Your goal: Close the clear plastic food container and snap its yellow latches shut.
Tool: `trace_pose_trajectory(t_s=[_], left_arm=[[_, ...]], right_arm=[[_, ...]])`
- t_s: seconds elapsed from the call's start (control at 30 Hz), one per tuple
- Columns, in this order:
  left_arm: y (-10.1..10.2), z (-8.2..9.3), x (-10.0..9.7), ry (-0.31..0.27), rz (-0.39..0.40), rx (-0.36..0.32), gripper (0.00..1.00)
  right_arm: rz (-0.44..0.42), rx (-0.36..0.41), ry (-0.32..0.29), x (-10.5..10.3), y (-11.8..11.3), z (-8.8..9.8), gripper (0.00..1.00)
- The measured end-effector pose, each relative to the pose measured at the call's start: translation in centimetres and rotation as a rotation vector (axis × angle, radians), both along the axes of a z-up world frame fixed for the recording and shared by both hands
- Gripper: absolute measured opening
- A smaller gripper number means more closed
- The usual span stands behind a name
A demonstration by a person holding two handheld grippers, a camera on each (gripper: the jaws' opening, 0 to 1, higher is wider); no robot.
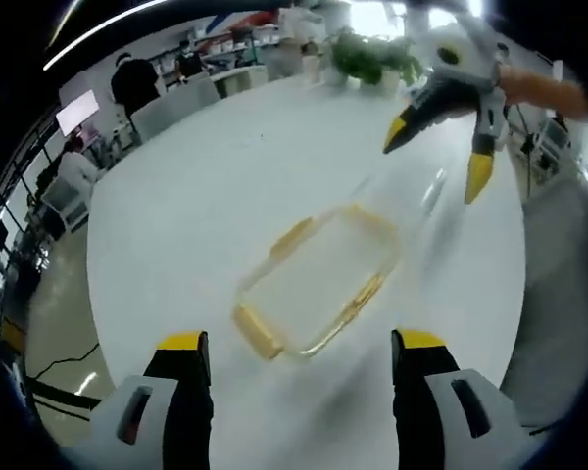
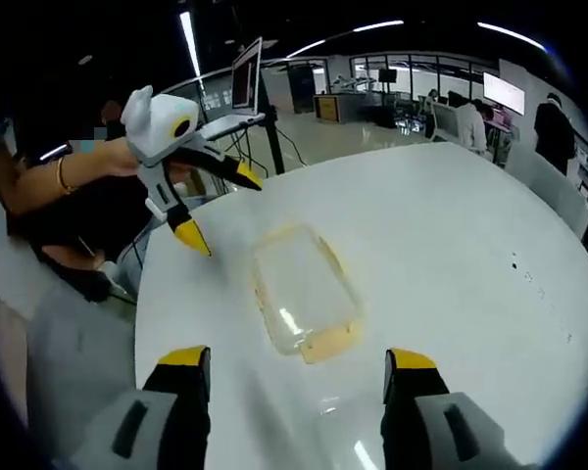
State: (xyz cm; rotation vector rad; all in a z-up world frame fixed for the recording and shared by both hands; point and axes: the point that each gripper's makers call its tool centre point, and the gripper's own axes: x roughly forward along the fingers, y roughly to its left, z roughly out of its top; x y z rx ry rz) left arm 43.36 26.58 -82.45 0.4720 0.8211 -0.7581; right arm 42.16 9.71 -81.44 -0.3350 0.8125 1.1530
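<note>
1. Clear container (image 1: 318,289) with yellow latches (image 1: 258,331) sits on white table (image 1: 196,206), centre frame in both views.
2. Left tool (image 1: 302,345): jaws wide apart, holding nothing, lower frame.
3. Right tool (image 2: 299,360): same, wide apart, nothing held; also upper right of left gripper view.
</note>
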Motion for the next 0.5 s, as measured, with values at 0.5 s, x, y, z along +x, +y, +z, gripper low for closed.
trace_pose_trajectory(t_s=[0.5], left_arm=[[-1.7,-2.2,2.5,0.037,-0.068,-0.036,0.72]], right_arm=[[0.049,-0.036,0.026,0.3,1.9,-2.0,0.71]])
